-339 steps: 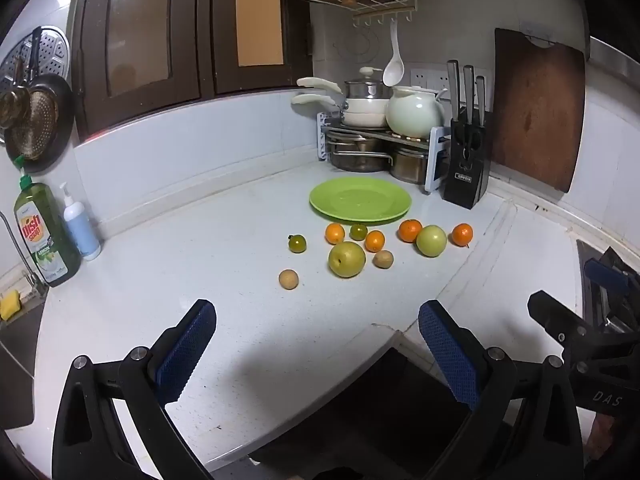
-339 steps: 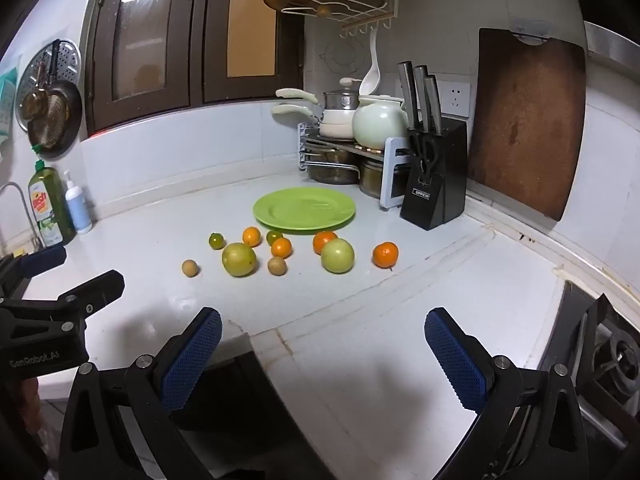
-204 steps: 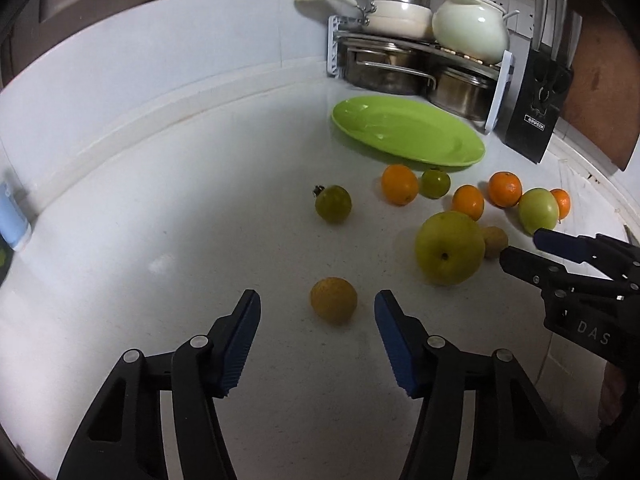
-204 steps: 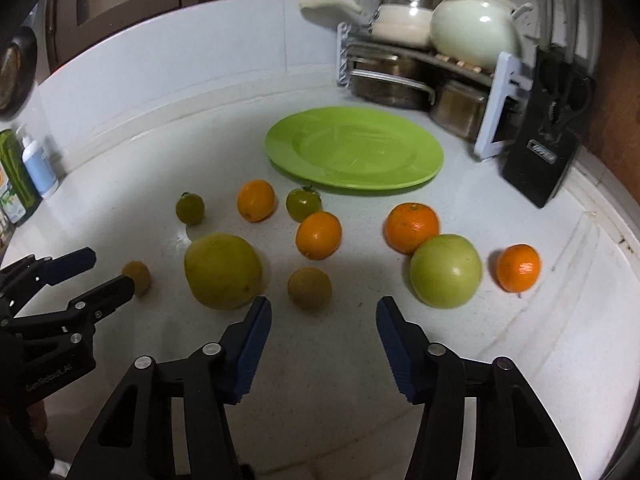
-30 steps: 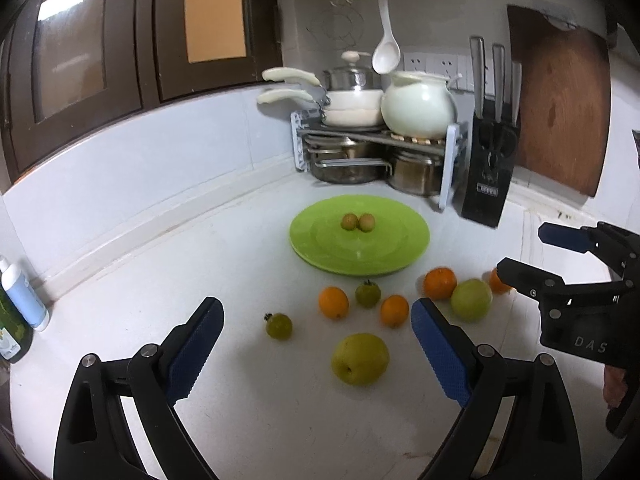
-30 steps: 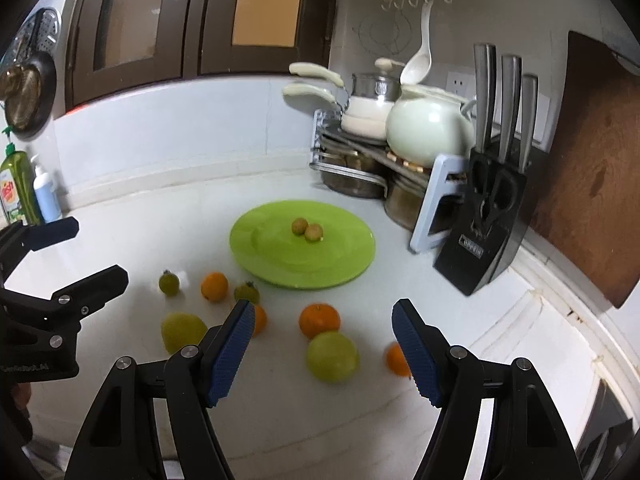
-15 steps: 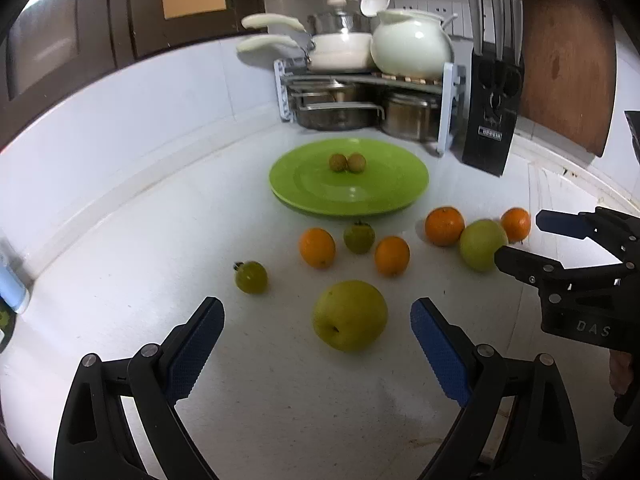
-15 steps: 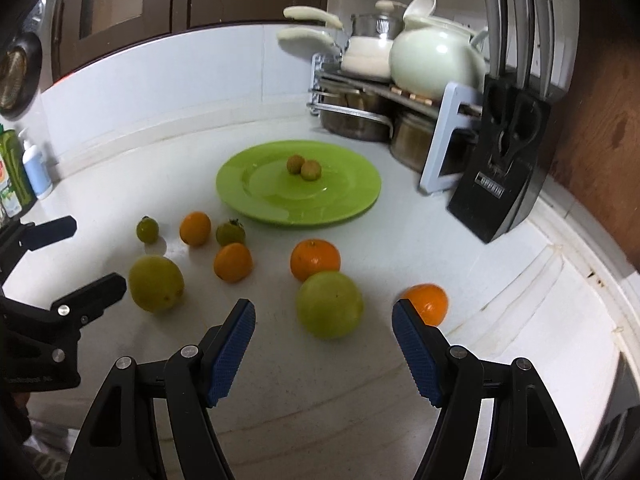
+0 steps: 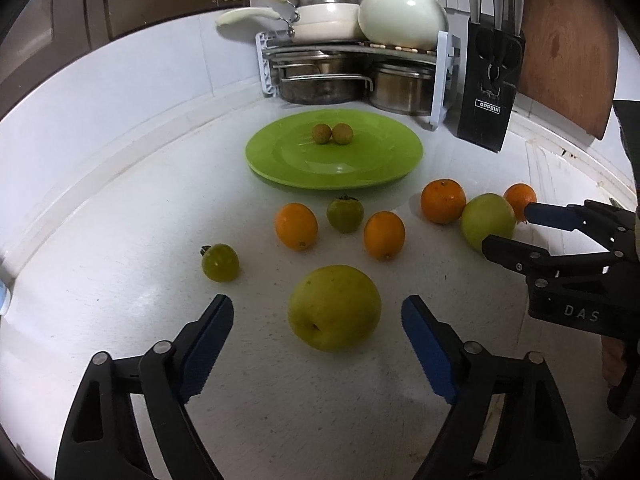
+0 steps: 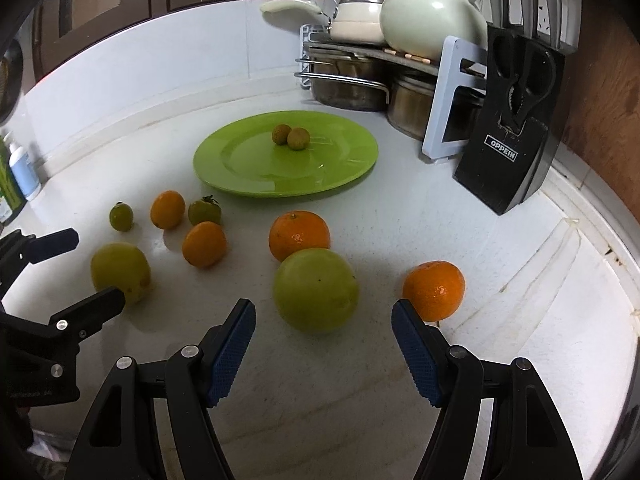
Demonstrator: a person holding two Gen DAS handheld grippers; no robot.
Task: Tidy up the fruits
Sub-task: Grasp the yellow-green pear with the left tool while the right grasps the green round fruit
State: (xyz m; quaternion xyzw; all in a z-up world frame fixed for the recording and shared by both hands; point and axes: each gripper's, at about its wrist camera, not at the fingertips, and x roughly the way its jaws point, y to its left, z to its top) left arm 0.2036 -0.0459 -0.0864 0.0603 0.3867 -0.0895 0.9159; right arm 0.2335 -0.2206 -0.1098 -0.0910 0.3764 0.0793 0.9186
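A: Both grippers gape empty: left gripper [image 9: 317, 330] lines up on the pear [image 9: 334, 307], right gripper [image 10: 323, 334] on the apple [image 10: 315, 290], both on the counter [image 9: 120, 280] short of the plate [image 9: 384, 162].

B: They look firm, heavy, smooth and likely to roll. Take each across its widest middle, gently.

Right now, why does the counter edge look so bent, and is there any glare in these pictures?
Left wrist view: the fisheye lens bows the backsplash and darkens the corners; a soft glare patch sits on the plate. Right wrist view: same curving, with sheen on the teapot and a shadow behind the green apple.
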